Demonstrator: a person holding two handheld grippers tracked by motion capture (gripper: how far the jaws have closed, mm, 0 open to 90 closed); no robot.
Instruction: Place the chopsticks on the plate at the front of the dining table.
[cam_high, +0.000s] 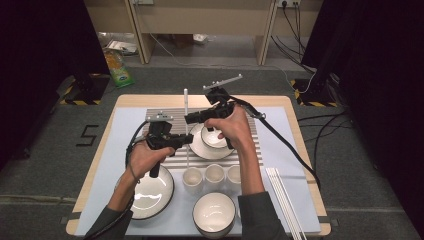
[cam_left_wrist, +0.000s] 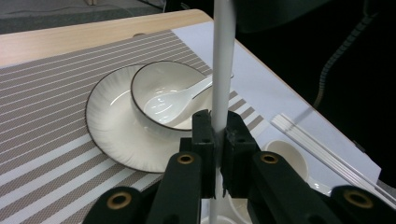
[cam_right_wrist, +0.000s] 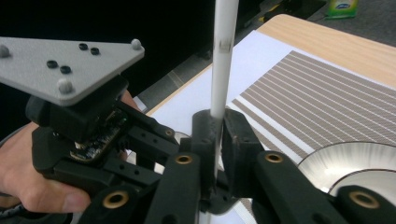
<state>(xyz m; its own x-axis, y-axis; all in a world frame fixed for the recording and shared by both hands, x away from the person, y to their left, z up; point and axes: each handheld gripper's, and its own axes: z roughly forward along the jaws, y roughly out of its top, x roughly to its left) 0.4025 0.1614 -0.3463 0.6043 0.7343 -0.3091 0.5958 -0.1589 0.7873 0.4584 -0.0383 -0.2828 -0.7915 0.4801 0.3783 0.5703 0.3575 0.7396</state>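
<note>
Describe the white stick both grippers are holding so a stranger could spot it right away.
Find the striped placemat in the middle of the table. Above it, the left gripper and right gripper both clamp one thin white stick. Unlike the white sticks lying flat at the table's right edge, it is held off the table.

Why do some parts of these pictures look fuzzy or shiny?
High view: even light from above, soft glare in the front bowl, dark curtains at the sides. Left gripper view: the white stick is washed out and soft, and the spoon glints. Right gripper view: the near grey plate and hand are blurred.
</note>
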